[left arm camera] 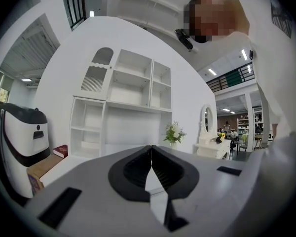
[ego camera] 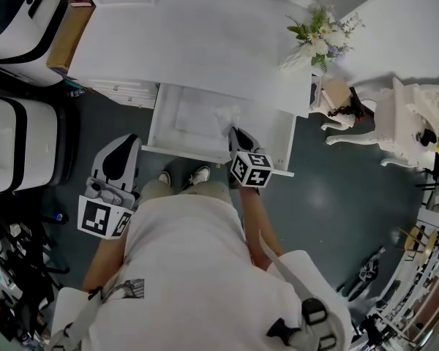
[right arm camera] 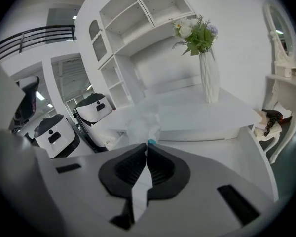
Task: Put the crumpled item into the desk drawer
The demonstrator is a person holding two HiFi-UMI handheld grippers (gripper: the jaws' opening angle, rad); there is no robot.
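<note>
The crumpled item (ego camera: 227,115) is a wad of thin white plastic or paper. My right gripper (ego camera: 233,129) is shut on it and holds it over the open desk drawer (ego camera: 168,134), near the drawer's right half. In the right gripper view the wad (right arm camera: 144,122) sticks out past the closed fingertips of that gripper (right arm camera: 147,144), with the drawer's side wall (right arm camera: 259,157) below and to the right. My left gripper (ego camera: 129,139) hangs left of the drawer's front, apart from it. In its own view the left gripper (left arm camera: 151,147) is shut with nothing in it.
A white vase of flowers (ego camera: 314,39) stands on the desk top (ego camera: 190,42) at the right. White and black machines (ego camera: 14,20) and a cardboard box (ego camera: 66,35) stand to the left. A white dressing table (ego camera: 410,123) is to the right. The person's shoes (ego camera: 197,175) are under the drawer front.
</note>
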